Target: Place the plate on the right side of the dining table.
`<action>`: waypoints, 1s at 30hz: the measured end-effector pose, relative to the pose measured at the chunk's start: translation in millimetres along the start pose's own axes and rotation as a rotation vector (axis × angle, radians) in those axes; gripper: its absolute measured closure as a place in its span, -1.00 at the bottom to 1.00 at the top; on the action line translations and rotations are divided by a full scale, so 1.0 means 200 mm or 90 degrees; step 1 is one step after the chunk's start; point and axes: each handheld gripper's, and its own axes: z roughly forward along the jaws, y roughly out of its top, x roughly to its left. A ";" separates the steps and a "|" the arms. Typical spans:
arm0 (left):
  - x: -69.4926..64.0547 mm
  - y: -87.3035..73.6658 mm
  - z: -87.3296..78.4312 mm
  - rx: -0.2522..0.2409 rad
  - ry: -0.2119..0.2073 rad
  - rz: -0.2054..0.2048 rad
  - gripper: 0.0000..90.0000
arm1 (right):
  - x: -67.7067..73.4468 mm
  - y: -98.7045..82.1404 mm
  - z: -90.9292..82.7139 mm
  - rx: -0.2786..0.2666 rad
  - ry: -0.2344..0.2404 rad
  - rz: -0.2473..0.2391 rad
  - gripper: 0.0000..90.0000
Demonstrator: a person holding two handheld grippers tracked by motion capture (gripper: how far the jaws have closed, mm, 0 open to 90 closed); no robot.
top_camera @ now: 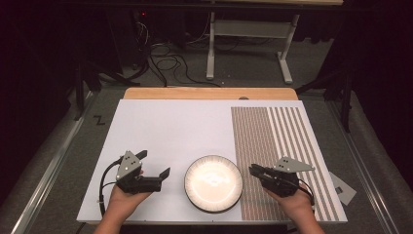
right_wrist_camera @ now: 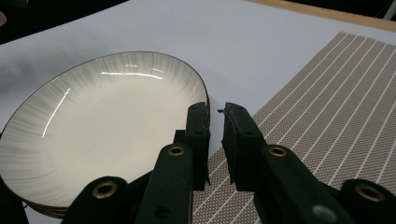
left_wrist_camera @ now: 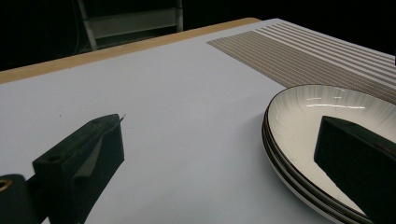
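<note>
**Plate between two hand-held grippers on the worktop**

The plate (top_camera: 213,183) is white with a dark rim and lies flat on the white worktop (top_camera: 170,131), directly between the two hand-held grippers. In the left gripper view at least two dark rim lines show one above the other at its edge, so it may be a stack of plates; I cannot tell for sure.

The left hand-held gripper (top_camera: 156,168) is held in the person's left hand (top_camera: 124,195), just left of the plate, and its jaws stand wide apart. In the left gripper view one jaw sits over bare worktop while the other hangs in front of the plate's (left_wrist_camera: 327,121) near edge; whether that jaw touches the rim cannot be told.

The right hand-held gripper (top_camera: 253,170) is held in the person's right hand (top_camera: 294,202), just right of the plate, pointing towards it. Its jaws are nearly together, with only a thin gap between them and nothing in it. In the right gripper view the jaw tips (right_wrist_camera: 215,121) sit right at the plate's (right_wrist_camera: 107,126) rim, one tip against or just beside the edge.

Under and beyond the right hand-held gripper lies a brown striped mat (top_camera: 272,146), whose left edge runs close beside the plate. A cable (top_camera: 103,183) loops back from the left hand-held gripper.
</note>
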 end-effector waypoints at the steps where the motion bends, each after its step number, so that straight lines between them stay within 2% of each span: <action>1: 0.00 0.00 0.00 -0.002 -0.001 -0.002 -0.95 | 0.00 0.00 0.01 0.013 0.007 -0.004 0.86; 8: 0.00 0.00 0.00 0.001 -0.004 0.000 -0.96 | 0.02 -0.01 0.04 0.039 0.022 -0.014 1.00; 15: -0.01 0.00 0.01 0.003 -0.007 -0.001 -0.96 | 0.05 -0.01 0.07 0.069 0.038 -0.033 1.00; 21: -0.01 -0.01 0.01 0.009 -0.013 -0.002 -0.95 | 0.06 -0.02 0.09 0.093 0.040 -0.037 1.00; 30: -0.01 -0.01 0.01 0.009 -0.026 0.000 -0.86 | 0.07 -0.02 0.10 0.105 0.045 -0.038 1.00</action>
